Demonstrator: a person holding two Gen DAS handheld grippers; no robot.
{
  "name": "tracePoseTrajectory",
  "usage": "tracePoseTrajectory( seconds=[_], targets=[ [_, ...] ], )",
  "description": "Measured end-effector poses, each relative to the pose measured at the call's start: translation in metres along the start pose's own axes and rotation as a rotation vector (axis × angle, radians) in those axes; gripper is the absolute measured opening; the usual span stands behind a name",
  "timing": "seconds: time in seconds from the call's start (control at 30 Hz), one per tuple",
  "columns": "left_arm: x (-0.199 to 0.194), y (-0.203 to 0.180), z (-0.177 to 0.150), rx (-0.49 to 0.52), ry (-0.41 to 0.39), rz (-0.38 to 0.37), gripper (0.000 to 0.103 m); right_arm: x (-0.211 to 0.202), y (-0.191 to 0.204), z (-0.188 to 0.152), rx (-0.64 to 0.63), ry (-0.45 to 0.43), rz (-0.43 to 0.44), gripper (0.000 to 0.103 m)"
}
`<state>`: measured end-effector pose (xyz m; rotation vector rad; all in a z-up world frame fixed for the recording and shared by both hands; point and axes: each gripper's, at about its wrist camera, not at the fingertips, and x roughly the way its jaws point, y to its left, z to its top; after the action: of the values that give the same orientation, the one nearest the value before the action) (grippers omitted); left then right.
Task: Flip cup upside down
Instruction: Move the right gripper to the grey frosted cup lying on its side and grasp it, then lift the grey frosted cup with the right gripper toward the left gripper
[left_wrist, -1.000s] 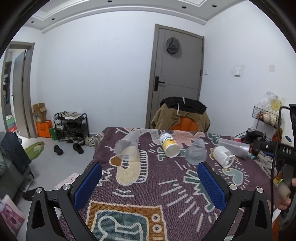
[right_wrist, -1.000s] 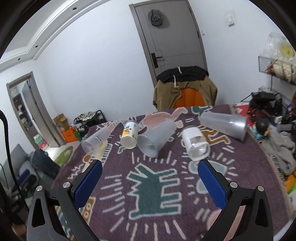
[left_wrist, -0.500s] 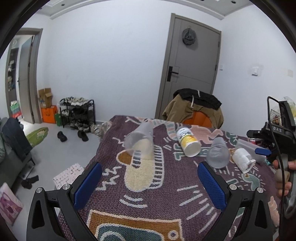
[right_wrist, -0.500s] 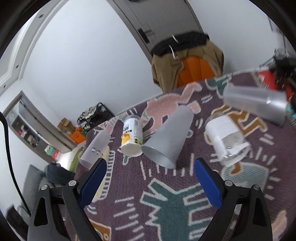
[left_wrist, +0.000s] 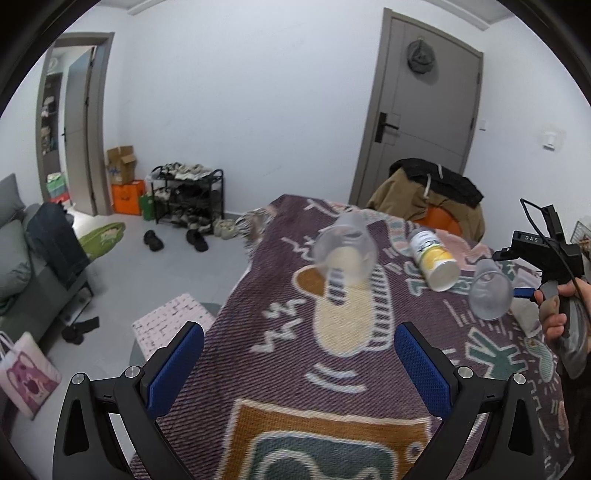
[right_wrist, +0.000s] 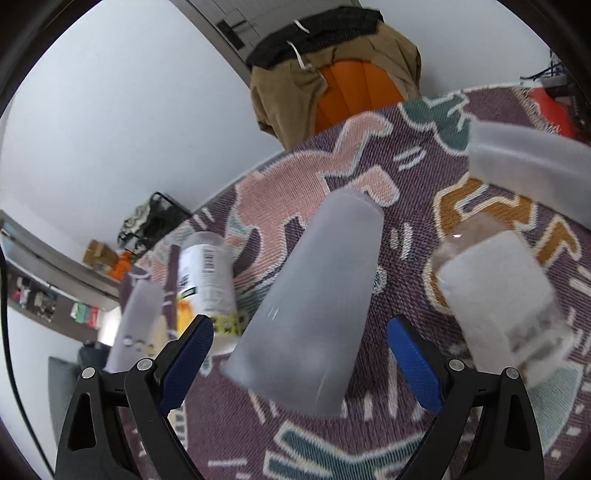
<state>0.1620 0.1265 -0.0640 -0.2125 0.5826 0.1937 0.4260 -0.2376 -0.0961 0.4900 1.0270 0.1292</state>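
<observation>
Several cups lie on their sides on a patterned purple cloth. A frosted cup lies mouth towards me, and my open right gripper has its blue pads on either side of the wide end, apart from it. The same cup shows in the left wrist view, next to the right gripper's body. My left gripper is open and empty, short of another frosted cup lying mouth towards me.
A yellow-and-white labelled cup lies between the two frosted cups. A white-sleeved clear cup and a long frosted cup lie to the right. A chair with coats stands behind the table. The cloth's left edge drops to the floor.
My right gripper has moved forward and down, so the frosted cup now sits between its open fingers. My left gripper has moved closer to the left frosted cup.
</observation>
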Motion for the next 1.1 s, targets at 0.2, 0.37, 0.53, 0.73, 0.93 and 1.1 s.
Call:
tracePoseTrajectory(
  seconds=[0.2,0.37,0.53,0.73,0.93,1.1],
  targets=[
    [0.009,0.014,-0.001,-0.018,0.020,0.034,0.103,0.032,0.001,0.008,0.032,0.071,-0.036,0.096],
    [0.014,0.018,0.001,-0.040,0.037,0.038,0.103,0.042,-0.002,0.011,0.041,0.127,-0.009,0.083],
    [0.015,0.016,0.001,-0.046,0.035,0.030,0.103,0.014,0.001,0.002,0.010,0.097,0.062,0.074],
    [0.015,0.005,0.002,-0.050,0.044,-0.002,0.103,-0.025,0.006,-0.014,-0.021,0.059,0.135,0.074],
    [0.006,-0.009,0.002,-0.022,0.037,-0.037,0.103,-0.057,0.007,-0.044,-0.042,0.048,0.200,0.074],
    [0.001,-0.012,-0.001,-0.016,0.044,-0.058,0.103,-0.071,0.011,-0.075,-0.069,0.050,0.234,0.074]
  ],
)
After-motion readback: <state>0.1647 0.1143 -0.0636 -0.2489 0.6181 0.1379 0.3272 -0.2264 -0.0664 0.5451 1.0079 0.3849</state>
